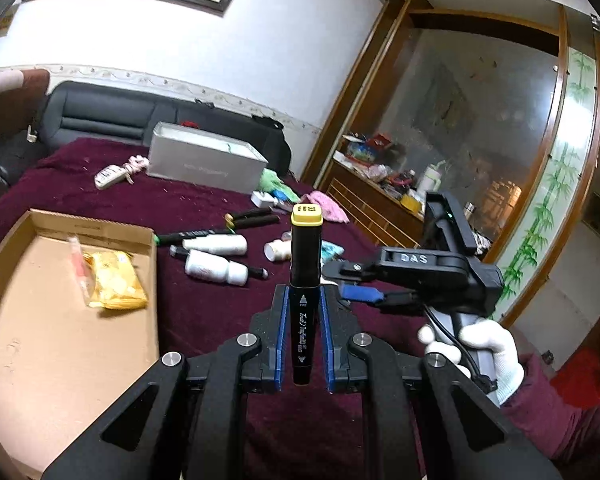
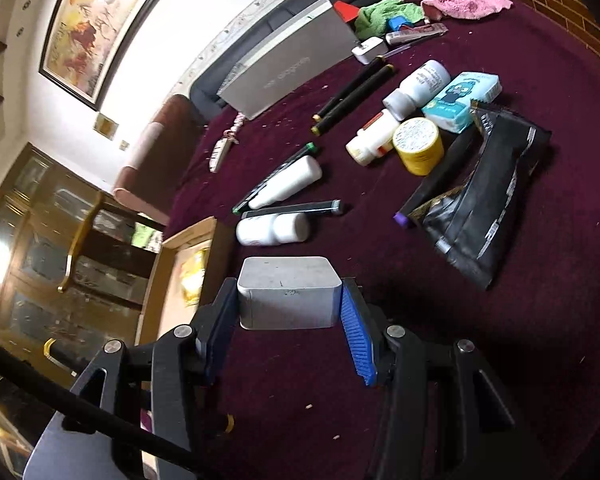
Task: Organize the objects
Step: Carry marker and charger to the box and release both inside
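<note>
Left tongs clench a marker (yellow-capped); right tongs clasp a grey box.

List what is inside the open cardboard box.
Inside the open cardboard box lie a yellow snack packet and a blurred clear wrapper with red print. The box's near end is cut off by the frame.

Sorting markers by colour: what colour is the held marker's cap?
Yellow cap, clearest in the left wrist view.
</note>
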Demonstrator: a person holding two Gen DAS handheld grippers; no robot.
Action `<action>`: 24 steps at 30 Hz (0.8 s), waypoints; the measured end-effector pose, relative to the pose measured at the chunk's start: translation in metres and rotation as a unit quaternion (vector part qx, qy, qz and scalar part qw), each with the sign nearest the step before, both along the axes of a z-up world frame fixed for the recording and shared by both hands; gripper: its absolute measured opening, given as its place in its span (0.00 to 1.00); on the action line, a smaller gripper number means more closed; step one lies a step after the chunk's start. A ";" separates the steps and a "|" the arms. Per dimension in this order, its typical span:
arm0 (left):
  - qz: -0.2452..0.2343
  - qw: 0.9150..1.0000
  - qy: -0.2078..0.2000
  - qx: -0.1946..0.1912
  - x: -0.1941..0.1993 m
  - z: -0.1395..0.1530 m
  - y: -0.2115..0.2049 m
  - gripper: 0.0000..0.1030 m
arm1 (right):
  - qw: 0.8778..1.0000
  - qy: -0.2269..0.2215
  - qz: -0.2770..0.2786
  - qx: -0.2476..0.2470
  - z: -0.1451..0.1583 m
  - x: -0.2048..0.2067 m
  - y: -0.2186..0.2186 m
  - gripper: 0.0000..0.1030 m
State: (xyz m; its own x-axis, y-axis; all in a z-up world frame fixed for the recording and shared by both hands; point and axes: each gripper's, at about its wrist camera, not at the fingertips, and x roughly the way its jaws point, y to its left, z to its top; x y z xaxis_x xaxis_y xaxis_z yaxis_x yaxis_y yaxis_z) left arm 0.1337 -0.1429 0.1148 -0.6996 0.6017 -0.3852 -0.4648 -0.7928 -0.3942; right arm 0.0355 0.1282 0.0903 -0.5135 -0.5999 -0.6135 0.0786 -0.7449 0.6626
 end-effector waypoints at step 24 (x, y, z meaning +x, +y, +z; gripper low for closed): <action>0.173 0.983 0.005 -0.056 -0.002 -0.001 -0.147 0.12 | 0.983 0.002 0.181 0.040 0.017 -0.023 -0.194 0.48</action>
State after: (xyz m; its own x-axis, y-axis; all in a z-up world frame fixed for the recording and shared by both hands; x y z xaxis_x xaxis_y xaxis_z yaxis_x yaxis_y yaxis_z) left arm 0.1318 -0.2897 0.1134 -0.8585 0.2818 -0.4285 -0.1636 -0.9424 -0.2919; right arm 0.0122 -0.0654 0.1073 -0.2791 -0.6930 -0.6647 0.3508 -0.7180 0.6012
